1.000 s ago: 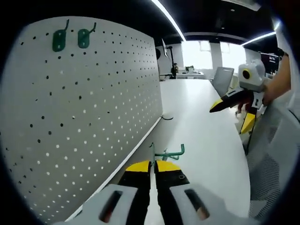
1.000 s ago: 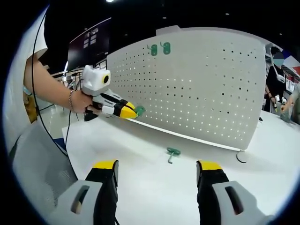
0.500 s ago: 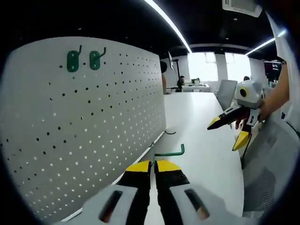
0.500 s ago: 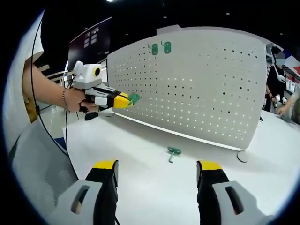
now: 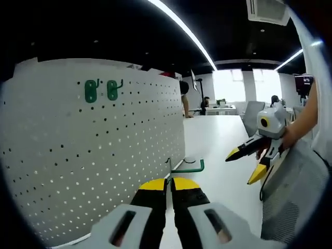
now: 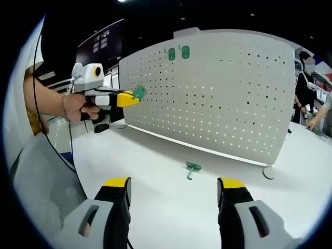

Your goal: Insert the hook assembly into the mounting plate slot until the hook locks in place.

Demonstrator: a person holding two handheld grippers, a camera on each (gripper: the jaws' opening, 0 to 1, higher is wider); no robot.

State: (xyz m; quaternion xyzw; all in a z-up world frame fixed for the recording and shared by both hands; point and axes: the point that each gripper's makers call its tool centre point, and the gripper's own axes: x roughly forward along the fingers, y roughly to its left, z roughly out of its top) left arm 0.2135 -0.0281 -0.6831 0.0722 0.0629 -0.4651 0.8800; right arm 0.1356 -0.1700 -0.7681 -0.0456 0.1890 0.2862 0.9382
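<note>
White perforated metal pegboard panel [image 6: 218,93]: standing upright on the white tabletop [image 6: 155,176], across frame centre; two green hooks [image 6: 177,53] mounted near its upper edge. Right gripper [image 6: 174,189]: bottom of right gripper view, jaws spread wide, empty. Left gripper [image 5: 169,182]: jaws clenched on a green wire hook assembly [image 5: 182,167], raised beside the panel. Spare green hook [image 6: 192,168]: lying on the tabletop, lower centre.
</note>
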